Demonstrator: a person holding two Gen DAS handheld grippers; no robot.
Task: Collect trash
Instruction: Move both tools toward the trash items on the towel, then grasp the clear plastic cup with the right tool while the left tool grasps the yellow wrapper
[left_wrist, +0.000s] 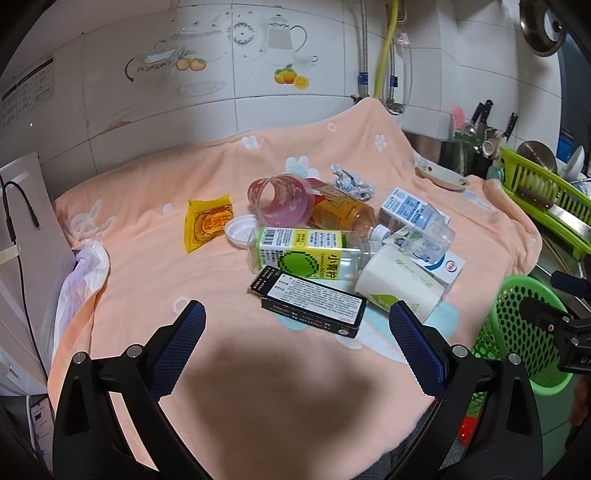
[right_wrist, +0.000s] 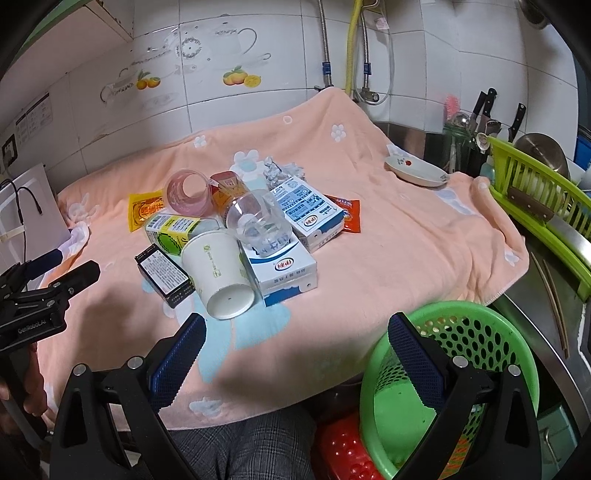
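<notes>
A pile of trash lies on the peach towel (left_wrist: 147, 280) (right_wrist: 406, 243): a black box (left_wrist: 314, 304) (right_wrist: 164, 273), a white paper cup (left_wrist: 399, 286) (right_wrist: 218, 275), a lime-label bottle (left_wrist: 303, 254) (right_wrist: 173, 230), a pink cup (left_wrist: 282, 201) (right_wrist: 188, 197), milk cartons (left_wrist: 406, 212) (right_wrist: 314, 216), a yellow sachet (left_wrist: 208, 225) (right_wrist: 144, 210) and crumpled foil (left_wrist: 351, 181). My left gripper (left_wrist: 297, 314) is open and empty just short of the black box. My right gripper (right_wrist: 297, 326) is open and empty, its right finger over the green basket (right_wrist: 454, 373) (left_wrist: 524, 328).
A white dish (right_wrist: 415, 170) (left_wrist: 441, 175) sits at the towel's back right. A green dish rack (right_wrist: 535, 195) and knives (right_wrist: 484, 107) stand on the right. A white box with a black cable (left_wrist: 26, 236) is at the left. Tiled wall behind.
</notes>
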